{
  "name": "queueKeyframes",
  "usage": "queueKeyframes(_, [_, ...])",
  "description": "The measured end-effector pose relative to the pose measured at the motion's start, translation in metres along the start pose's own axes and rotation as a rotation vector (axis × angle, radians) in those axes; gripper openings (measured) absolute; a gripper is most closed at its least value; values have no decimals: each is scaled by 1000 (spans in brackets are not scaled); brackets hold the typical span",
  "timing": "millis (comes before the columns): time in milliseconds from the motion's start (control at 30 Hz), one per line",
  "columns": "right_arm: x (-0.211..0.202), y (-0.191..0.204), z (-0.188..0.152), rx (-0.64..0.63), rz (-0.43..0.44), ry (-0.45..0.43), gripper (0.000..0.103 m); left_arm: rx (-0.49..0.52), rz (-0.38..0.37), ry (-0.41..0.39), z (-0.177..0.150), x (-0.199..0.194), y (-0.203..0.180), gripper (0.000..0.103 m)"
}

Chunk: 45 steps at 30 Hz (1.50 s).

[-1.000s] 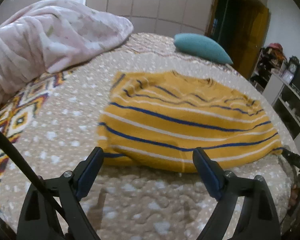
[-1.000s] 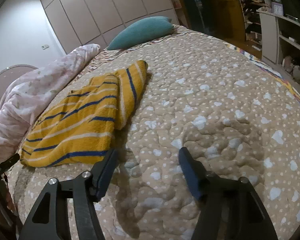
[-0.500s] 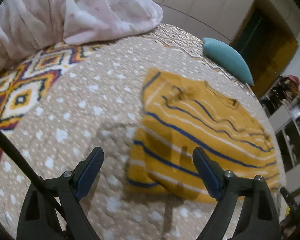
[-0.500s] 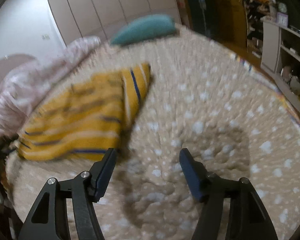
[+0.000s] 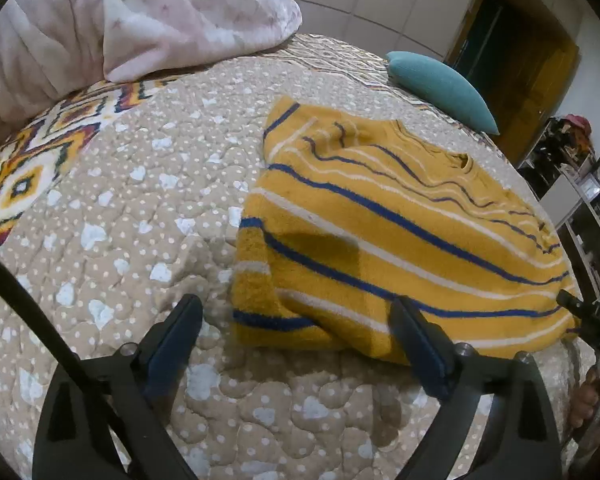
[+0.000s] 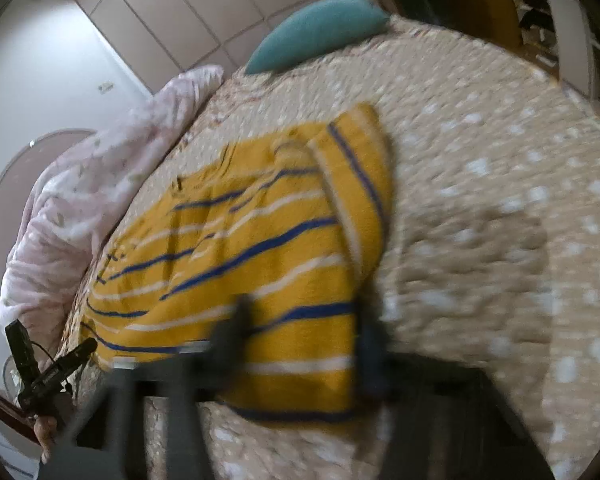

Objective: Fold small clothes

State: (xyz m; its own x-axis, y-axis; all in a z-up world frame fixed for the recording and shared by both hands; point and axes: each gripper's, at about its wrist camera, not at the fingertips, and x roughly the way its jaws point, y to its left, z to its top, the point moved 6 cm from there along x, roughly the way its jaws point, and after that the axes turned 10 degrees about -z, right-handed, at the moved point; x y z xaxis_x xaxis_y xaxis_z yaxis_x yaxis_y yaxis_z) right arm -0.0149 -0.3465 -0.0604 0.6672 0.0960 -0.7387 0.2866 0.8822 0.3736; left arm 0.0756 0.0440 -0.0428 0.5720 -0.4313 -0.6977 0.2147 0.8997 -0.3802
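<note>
Down on the quilted bedspread (image 5: pixel 120 200), dotted beige with a bright diamond border on the far left: a yellow striped sweater (image 5: pixel 380 232), blue and white bands, laid out flat and wide. Left sleeve folded in over the body, cuff end toward the near edge. Neck opening toward the far side, pointing at the teal pillow (image 5: pixel 440 80). Off to the far left, a heap of pale pink blanket (image 5: pixel 140 12), well apart from the sweater.

Over to the left gripper (image 5: pixel 296 306): tilted downward, jaws spread wide, nothing clamped. Poised above the sweater's near left corner, with the folded cuff showing in the gap, one finger over bare quilt just beside the cloth, the other over the hem. No visible contact with the fabric.

Now the right gripper (image 6: pixel 304 314), badly smeared in its own view: jaws just been closing, gap clearly narrow, the sweater's near right hem lying between them. Too blurred to call whether the pads actually bite the cloth. From the left wrist view, only a dark fingertip at the sweater's right-hand corner, touching or just beside the hem, and below it a few fingers of the person's right hand (image 5: pixel 592 396) wrapped around the handle.
</note>
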Motion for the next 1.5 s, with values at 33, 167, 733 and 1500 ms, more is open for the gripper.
queueKeyframes(33, [-2,0,1,13,12,-2,22,12,11,-1,0,0,-1,94])
queueKeyframes(167, [-19,-23,0,40,-58,-12,13,23,21,-2,-1,0,-2,95])
queueKeyframes(733, [-3,-8,10,32,-85,-45,73,-2,-21,-25,-2,-4,-1,95])
queueKeyframes(1500, [54,335,-3,-453,-47,-23,16,-264,-88,-240,-30,-138,93,94])
